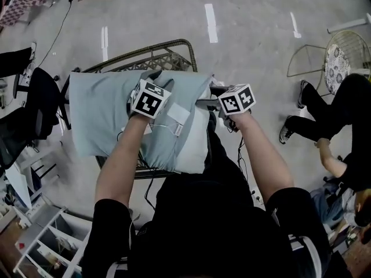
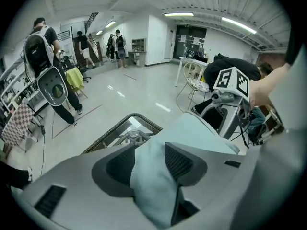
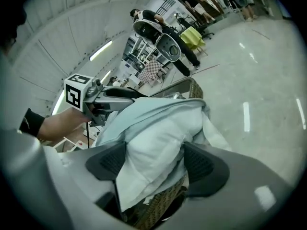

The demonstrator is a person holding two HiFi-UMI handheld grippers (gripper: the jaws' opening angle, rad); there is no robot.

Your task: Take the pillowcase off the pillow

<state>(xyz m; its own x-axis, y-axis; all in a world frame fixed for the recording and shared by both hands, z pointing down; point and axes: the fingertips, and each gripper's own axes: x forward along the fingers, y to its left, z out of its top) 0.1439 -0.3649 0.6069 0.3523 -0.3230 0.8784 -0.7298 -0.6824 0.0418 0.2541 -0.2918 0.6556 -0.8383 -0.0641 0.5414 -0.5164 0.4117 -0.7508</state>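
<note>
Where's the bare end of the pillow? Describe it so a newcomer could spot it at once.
Find the wicker chair in the middle of the floor, with the pale blue case lying across it. The pillow pokes out of the case's right end, at the chair's near right corner. It is white, where the case is blue.

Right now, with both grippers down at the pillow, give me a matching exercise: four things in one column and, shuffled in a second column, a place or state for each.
Things
1. left gripper
2. right gripper
3. wicker frame
4. white wire chair

Places or states
A. under the pillow
B. light-blue pillowcase cloth between its jaws
C. standing on the floor, apart from the pillow
D. white pillow end between its jaws

Pairs: 1-B, 2-D, 3-A, 4-C
</note>
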